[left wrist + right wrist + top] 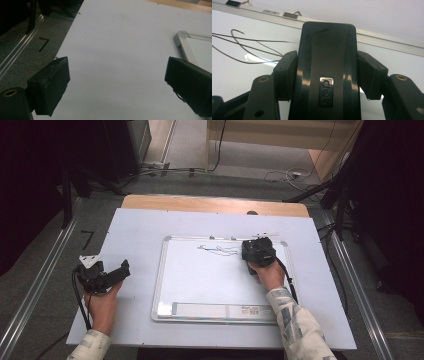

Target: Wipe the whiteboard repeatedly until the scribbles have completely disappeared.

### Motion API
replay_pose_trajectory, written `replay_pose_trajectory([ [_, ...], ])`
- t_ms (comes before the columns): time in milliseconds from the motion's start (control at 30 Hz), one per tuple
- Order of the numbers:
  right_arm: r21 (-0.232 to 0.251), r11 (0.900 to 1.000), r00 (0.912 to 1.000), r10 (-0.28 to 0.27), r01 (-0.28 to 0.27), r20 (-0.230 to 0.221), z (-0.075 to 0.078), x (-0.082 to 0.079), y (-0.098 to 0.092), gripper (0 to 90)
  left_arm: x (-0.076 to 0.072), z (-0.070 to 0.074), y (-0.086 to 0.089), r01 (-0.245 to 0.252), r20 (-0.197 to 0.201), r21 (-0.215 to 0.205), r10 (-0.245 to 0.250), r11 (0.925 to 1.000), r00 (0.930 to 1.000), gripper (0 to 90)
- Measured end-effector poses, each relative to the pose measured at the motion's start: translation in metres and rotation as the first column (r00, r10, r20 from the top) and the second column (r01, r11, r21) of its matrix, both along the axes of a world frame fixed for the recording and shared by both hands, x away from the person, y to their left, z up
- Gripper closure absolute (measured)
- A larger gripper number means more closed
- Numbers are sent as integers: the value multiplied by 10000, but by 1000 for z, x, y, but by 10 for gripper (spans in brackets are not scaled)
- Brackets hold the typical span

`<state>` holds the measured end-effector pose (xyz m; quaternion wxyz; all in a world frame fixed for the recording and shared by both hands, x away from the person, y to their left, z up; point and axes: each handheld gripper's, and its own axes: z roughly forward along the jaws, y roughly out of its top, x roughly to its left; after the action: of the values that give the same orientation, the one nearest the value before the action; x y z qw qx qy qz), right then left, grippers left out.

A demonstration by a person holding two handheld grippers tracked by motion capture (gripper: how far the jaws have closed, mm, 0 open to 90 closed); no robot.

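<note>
At the lower left of the high view I have my left tongs [119, 270] resting low over the bare white bench [135, 227], well apart from the whiteboard [200, 280]. In the left gripper view their two black jaws stand spread wide with nothing between them, just the plain bench surface below, and a metal corner of the whiteboard frame [180, 40] shows at the right edge of that frame.

The whiteboard lies flat in the middle of the high view, its long side across the picture, with a label strip [222, 310] along its near edge. Near its upper edge, centre right, I see thin scribbled marker lines [218, 250].

Right of those lines, toward the upper right corner of the board, my right tongs [258, 251] sit over the board surface. In the right gripper view they are pinching a black whiteboard eraser [327, 65], one jaw pressed on each long side, its branded back facing the camera. The eraser stands over the board just below the top frame, and the dark marker lines [244, 50] curve away at the left of that frame, reaching up to its left edge.
</note>
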<state>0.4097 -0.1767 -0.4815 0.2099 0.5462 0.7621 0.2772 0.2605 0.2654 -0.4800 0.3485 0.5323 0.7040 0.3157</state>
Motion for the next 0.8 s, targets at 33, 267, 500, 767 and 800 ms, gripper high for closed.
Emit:
replay_pose_trajectory([
  [33,-49,10000,10000,85,-84,23,0,0,4,366,0,0,0,-8,13,-3,8,10000,10000,64],
  [267,-84,9987,9987,508,-508,33,0,1,31,366,-1,1,0,-13,68,-31,13,10000,10000,64],
  [500,9,9972,9972,744,-744,20,-1,1,51,366,-1,1,1,1,86,-64,-1,10000,10000,65],
  [767,61,9943,9943,1064,-1065,5,-1,0,73,365,-1,1,1,23,94,-47,-22,10000,10000,64],
  [800,48,9937,9937,1120,-1121,24,-1,0,74,365,-1,1,2,27,81,-43,-26,10000,10000,64],
])
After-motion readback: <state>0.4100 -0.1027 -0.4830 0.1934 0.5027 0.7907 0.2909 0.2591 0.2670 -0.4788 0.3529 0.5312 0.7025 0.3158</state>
